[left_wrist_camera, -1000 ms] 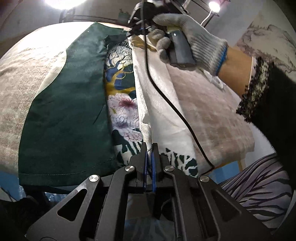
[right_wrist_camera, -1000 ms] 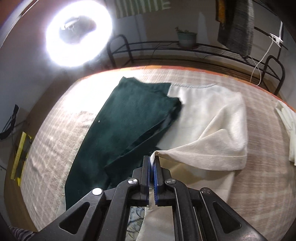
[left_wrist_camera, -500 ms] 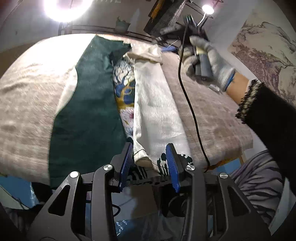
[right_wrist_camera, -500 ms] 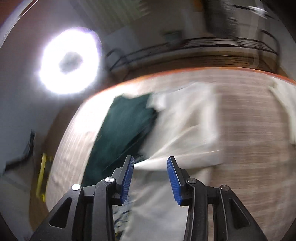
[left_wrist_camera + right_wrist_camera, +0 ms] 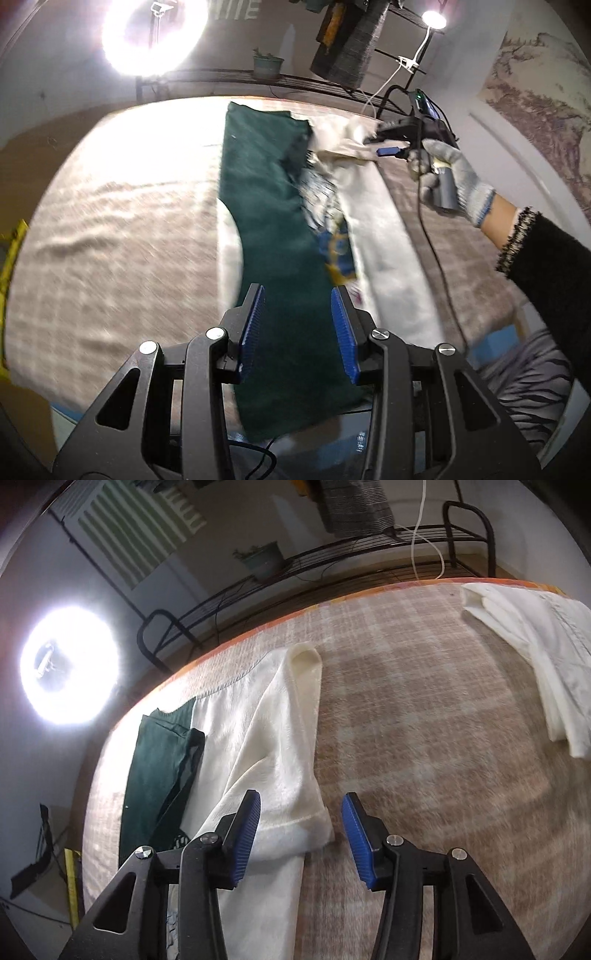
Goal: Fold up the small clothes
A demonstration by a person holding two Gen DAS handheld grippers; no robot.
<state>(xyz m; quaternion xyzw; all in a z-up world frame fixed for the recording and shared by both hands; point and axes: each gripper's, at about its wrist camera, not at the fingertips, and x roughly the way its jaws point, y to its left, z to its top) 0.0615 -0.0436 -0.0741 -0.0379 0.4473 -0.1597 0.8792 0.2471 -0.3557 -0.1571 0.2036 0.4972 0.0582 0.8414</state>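
A cream garment with a printed inner face lies folded lengthwise on the checked table cover, partly over a dark green garment. My left gripper is open and empty, above the green garment's near end. My right gripper is open and empty, over the cream garment's folded edge; it also shows in the left wrist view, held by a gloved hand at the garment's far end.
A second folded white cloth lies at the table's far right. A ring light glares at the left. A black metal rack with a potted plant stands behind the table.
Both grippers opened and let go of the cream garment, which now lies on the table. Both have pulled back; the left has shifted left over the green garment.
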